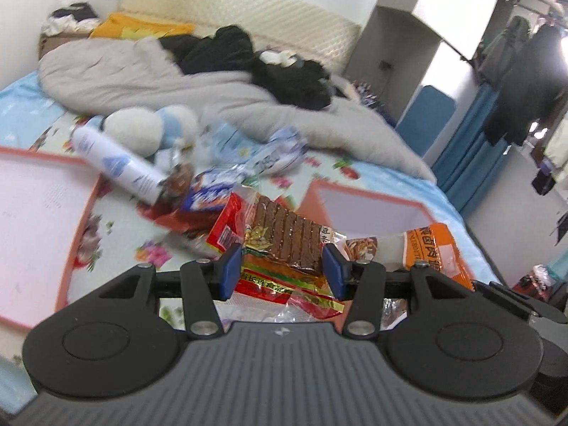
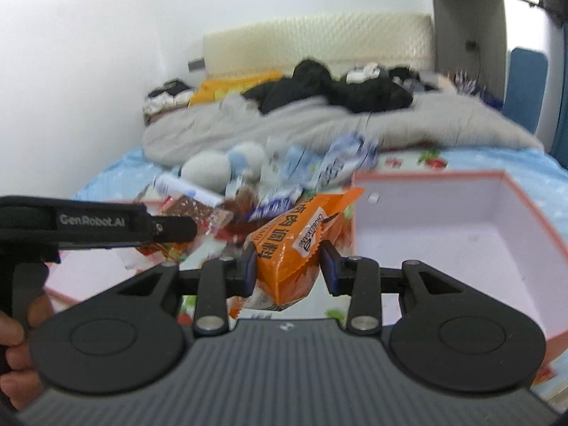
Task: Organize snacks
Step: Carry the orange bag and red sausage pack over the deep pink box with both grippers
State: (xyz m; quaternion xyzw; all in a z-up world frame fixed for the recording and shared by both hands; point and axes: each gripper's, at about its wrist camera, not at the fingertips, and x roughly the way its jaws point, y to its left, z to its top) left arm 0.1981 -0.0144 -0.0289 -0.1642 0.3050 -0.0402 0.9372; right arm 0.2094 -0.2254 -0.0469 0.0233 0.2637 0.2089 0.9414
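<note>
My left gripper [image 1: 282, 269] is shut on a clear-and-red packet of brown wafer bars [image 1: 284, 238], held above the bed. My right gripper [image 2: 287, 266] is shut on an orange snack bag [image 2: 298, 241], which also shows in the left wrist view [image 1: 429, 245] at the right. A pile of mixed snack packets [image 1: 198, 198] lies on the floral sheet behind; it also shows in the right wrist view [image 2: 248, 206]. An open pink-rimmed box [image 2: 443, 220] stands right of the orange bag. Another pink-rimmed box [image 1: 39, 220] lies left.
A white spray can [image 1: 117, 163] and a white-blue plush toy [image 1: 149, 127] lie beyond the pile. A grey duvet [image 1: 177, 85] with black clothes [image 1: 284, 74] covers the far bed. The left gripper's body [image 2: 88, 227] crosses the right wrist view at left.
</note>
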